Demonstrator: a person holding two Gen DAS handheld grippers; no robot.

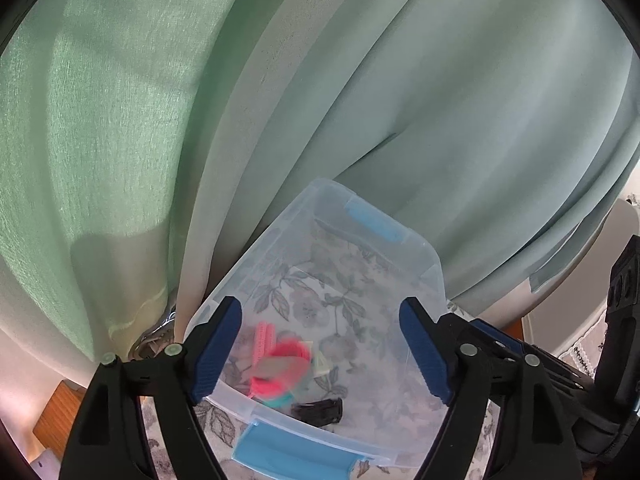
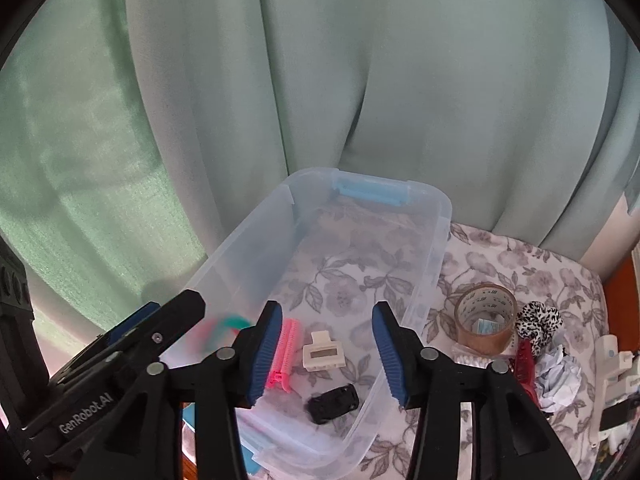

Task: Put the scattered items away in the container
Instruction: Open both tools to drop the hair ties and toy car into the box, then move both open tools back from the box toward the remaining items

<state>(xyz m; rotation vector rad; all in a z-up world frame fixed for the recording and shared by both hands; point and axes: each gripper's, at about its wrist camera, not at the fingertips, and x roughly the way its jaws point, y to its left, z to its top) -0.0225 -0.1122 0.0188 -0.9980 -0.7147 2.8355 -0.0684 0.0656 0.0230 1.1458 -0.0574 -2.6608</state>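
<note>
A clear plastic container (image 2: pixel 434 248) with blue latches stands on a floral cloth; it also shows in the left wrist view (image 1: pixel 434 268). Inside lie a pink comb clip (image 2: pixel 286 354), a cream hair claw (image 2: pixel 322 354), a black clip (image 2: pixel 332 402) and a blurred pink-and-teal item (image 1: pixel 282 372). My left gripper (image 1: pixel 320 350) is open and empty above the container's near left part. My right gripper (image 2: pixel 326 354) is open and empty above the container's near end. Outside to the right lie a tape roll (image 2: pixel 486 316), a leopard scrunchie (image 2: pixel 538 322), a red clip (image 2: pixel 524 364) and crumpled paper (image 2: pixel 558 378).
Green curtains (image 2: pixel 280 80) hang right behind the container. White and black objects (image 2: pixel 618 384) lie at the cloth's right edge. A small packet (image 2: pixel 470 358) lies in front of the tape. The wooden table edge (image 1: pixel 56 412) shows at left.
</note>
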